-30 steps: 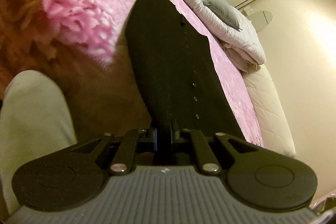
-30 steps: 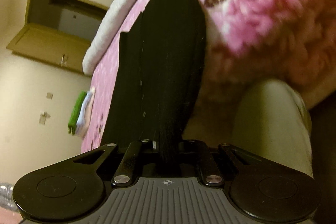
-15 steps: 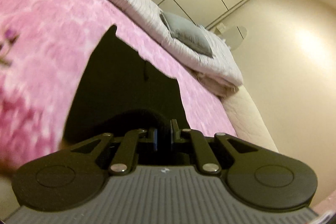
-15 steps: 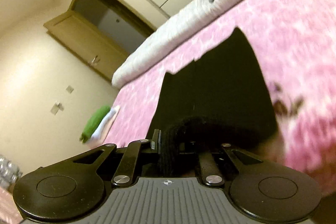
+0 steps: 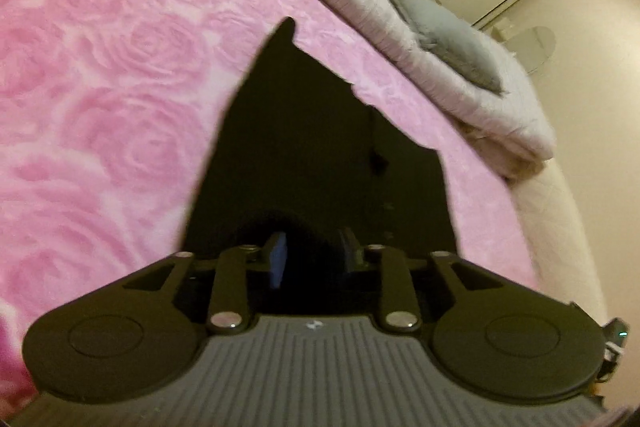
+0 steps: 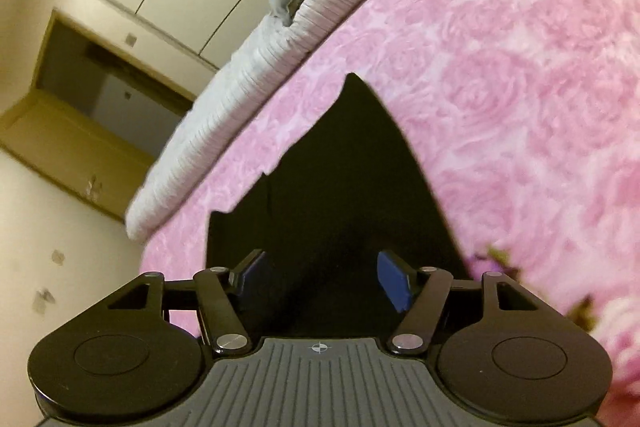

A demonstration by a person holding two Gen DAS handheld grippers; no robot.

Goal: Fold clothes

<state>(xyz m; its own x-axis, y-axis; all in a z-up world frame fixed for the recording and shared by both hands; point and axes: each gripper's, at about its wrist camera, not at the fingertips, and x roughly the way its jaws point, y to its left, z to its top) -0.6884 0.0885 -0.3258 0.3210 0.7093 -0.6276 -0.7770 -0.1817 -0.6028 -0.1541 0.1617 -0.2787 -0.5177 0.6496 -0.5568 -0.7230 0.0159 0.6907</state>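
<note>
- Pink rose-patterned blanket (image 5: 100, 75) is covering the bed; a rolled white quilt (image 6: 248, 83) is lying along its far edge.
- Black garment (image 5: 320, 147) is lying flat on the blanket, directly ahead of both grippers.
- Left gripper (image 5: 312, 255) is standing parted, gripping nothing.
- Right gripper (image 6: 320, 277) is standing wide apart, holding nothing.

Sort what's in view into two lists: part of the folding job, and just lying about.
Job: black garment, left gripper, right gripper, both open over it.

Lying about: pink rose blanket, grey pillow, folded white quilt.
</note>
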